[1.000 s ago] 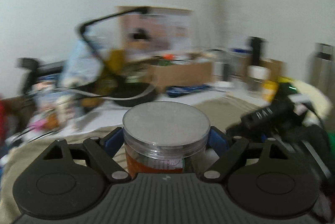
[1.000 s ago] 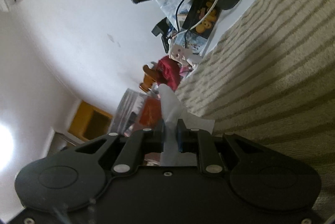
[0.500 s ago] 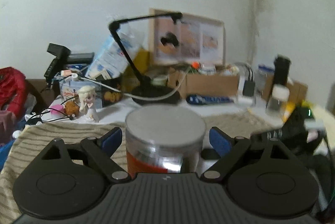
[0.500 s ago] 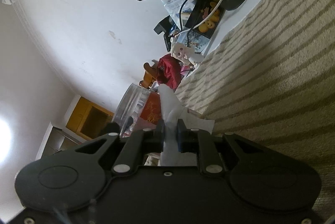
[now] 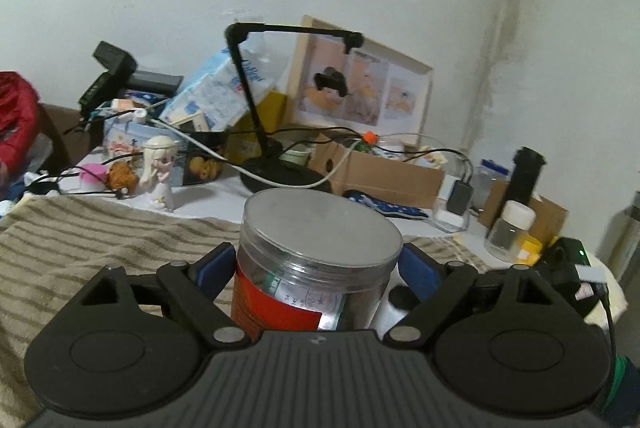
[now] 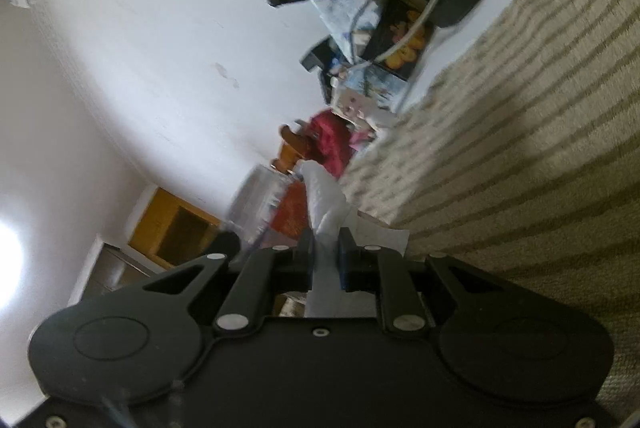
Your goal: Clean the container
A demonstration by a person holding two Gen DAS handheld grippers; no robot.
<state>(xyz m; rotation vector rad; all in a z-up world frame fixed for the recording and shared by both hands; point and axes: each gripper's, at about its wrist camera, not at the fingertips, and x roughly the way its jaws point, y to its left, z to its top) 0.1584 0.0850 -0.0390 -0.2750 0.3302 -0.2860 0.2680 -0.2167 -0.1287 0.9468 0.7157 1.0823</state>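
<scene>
Container (image 5: 316,268), a clear plastic jar with a flat grey lid and a red label, sits upright between the blue pads of the left gripper (image 5: 316,266), whose fingers (image 5: 212,264) press against its sides and pinch it just under the lid. It is held above a striped beige towel (image 5: 80,240) that covers the near part of the counter (image 5: 208,200). Behind it on the counter stand a black desk lamp (image 5: 256,100) with a round base, a small blonde figurine (image 5: 160,168), an open cardboard box (image 5: 384,176), a framed picture (image 5: 360,88) leaning on the wall, and a small jar with a white cap (image 5: 510,228) to the right. In the right wrist view the scene is tilted; the right gripper (image 6: 325,252) is pressed together on a crumpled white tissue (image 6: 324,200), which sticks out past the fingertips. The tissue's far end lies against the side of the container (image 6: 268,204), which looks blurred there, with the striped towel (image 6: 520,148) filling the right side of that view.
</scene>
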